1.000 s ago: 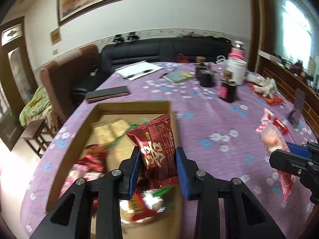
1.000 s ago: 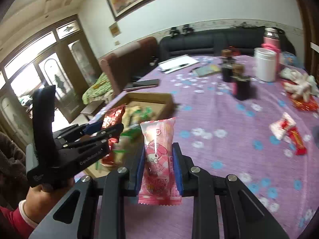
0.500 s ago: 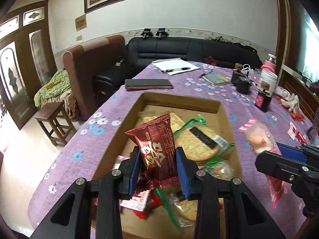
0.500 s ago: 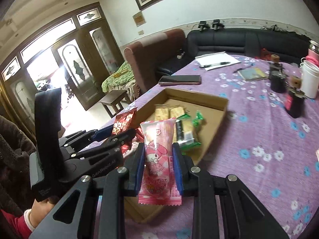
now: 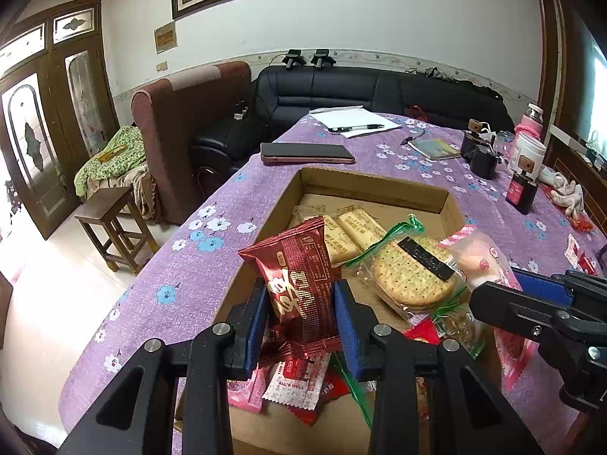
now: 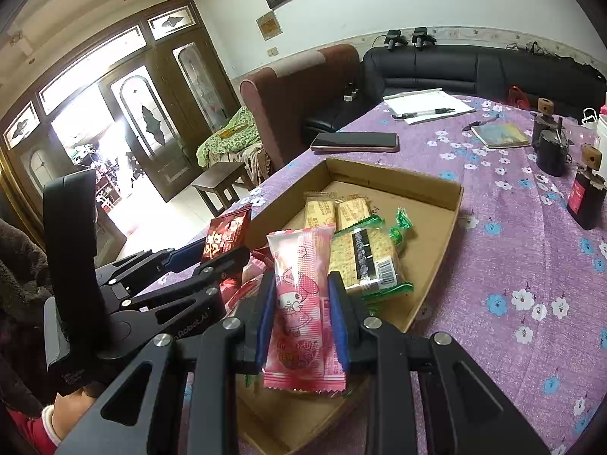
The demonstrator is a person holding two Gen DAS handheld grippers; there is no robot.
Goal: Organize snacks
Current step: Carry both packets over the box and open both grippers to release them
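Now over the cardboard box [image 5: 373, 185] rather than beside it: left gripper [image 5: 301, 316] clamping red packet [image 5: 299, 284], right gripper [image 6: 301, 316] clamping pink packet [image 6: 301, 303].

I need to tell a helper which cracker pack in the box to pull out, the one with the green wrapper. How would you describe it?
Find the open cardboard box on the purple flowered tablecloth. Near its middle lies the cracker pack, beside two pale biscuit packets. It alone has clear film with green ends and a black label strip.
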